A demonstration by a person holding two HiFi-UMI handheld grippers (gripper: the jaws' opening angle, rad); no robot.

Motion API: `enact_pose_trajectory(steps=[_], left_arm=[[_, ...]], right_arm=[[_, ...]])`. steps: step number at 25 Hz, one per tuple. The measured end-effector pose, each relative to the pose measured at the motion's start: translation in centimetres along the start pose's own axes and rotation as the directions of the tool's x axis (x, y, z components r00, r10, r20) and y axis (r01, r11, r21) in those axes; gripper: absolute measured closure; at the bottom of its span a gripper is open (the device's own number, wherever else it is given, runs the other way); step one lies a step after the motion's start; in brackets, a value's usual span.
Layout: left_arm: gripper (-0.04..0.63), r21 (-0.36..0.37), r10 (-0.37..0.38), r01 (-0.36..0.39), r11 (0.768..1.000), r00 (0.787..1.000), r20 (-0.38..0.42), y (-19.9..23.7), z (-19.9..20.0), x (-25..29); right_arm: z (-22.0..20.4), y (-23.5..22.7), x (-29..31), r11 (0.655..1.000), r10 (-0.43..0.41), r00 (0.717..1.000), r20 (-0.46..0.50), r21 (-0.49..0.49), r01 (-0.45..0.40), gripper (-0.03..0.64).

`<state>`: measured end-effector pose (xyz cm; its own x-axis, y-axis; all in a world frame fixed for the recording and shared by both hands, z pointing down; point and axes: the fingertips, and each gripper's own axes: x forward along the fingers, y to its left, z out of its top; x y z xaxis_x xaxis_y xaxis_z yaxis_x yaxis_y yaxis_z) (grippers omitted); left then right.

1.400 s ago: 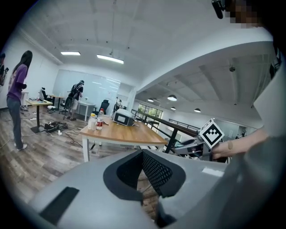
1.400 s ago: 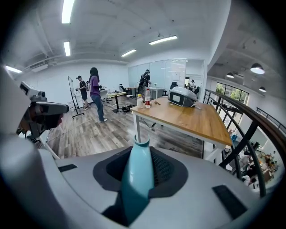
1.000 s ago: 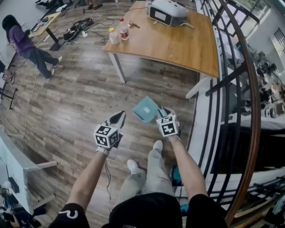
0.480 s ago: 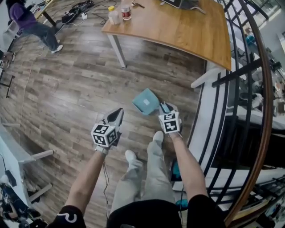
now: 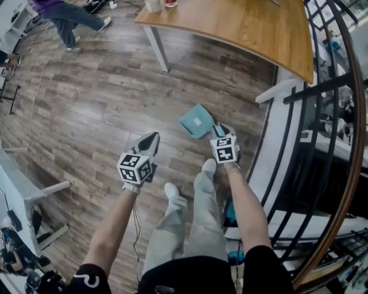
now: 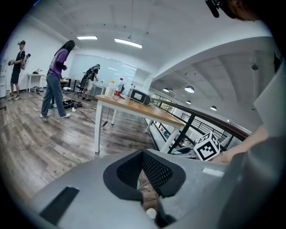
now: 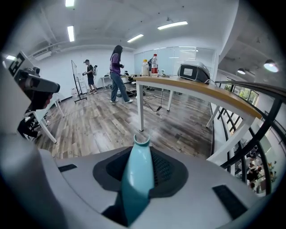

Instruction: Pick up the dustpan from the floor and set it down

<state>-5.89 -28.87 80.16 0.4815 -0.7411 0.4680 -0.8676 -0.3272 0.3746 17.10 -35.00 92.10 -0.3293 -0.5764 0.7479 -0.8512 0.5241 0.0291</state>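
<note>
The teal dustpan (image 5: 195,120) hangs low over the wooden floor in the head view, pan end pointing away from me. My right gripper (image 5: 217,131) is shut on its handle; in the right gripper view that teal handle (image 7: 137,176) runs up between the jaws past the right gripper's (image 7: 142,154) tips. My left gripper (image 5: 150,139) is to the left of the dustpan and apart from it, pointing forward and down. In the left gripper view the left gripper's (image 6: 143,154) pads meet at the tips with nothing between them.
A wooden table (image 5: 241,26) on white legs stands ahead. A black railing (image 5: 299,115) with a white base curves along the right. My legs and white shoes (image 5: 172,192) are just below the grippers. A person (image 5: 69,11) walks far left; white furniture (image 5: 23,189) lines the left edge.
Both grippers have sunk toward the floor, the right one carrying the dustpan down with it. The head view has tilted further down, so the table has slid up the picture.
</note>
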Motion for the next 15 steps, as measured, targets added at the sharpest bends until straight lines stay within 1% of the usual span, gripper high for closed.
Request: enact_pose_trajectory(steps=[6,10,13,15], left_arm=[[0.597,-0.015,0.006,-0.006,1.000,1.000,0.000,0.2,-0.8,0.3],[0.597,-0.019,0.001,-0.002,1.000,1.000,-0.013,-0.1,-1.6,0.5],[0.597,-0.014,-0.006,0.006,1.000,1.000,-0.028,-0.6,-1.9,0.9],[0.597,-0.004,-0.011,0.011,1.000,0.999,-0.038,-1.0,-2.0,1.1]], right_arm=[[-1.5,0.6,0.9,1.000,0.000,1.000,-0.010,0.000,0.000,0.525],[-2.2,1.1,0.6,1.000,-0.001,1.000,-0.007,-0.003,0.001,0.522],[-2.6,1.1,0.7,1.000,-0.002,1.000,-0.025,-0.003,0.002,0.517],[-2.9,1.1,0.6,1.000,0.003,0.999,-0.036,0.005,-0.003,0.474]])
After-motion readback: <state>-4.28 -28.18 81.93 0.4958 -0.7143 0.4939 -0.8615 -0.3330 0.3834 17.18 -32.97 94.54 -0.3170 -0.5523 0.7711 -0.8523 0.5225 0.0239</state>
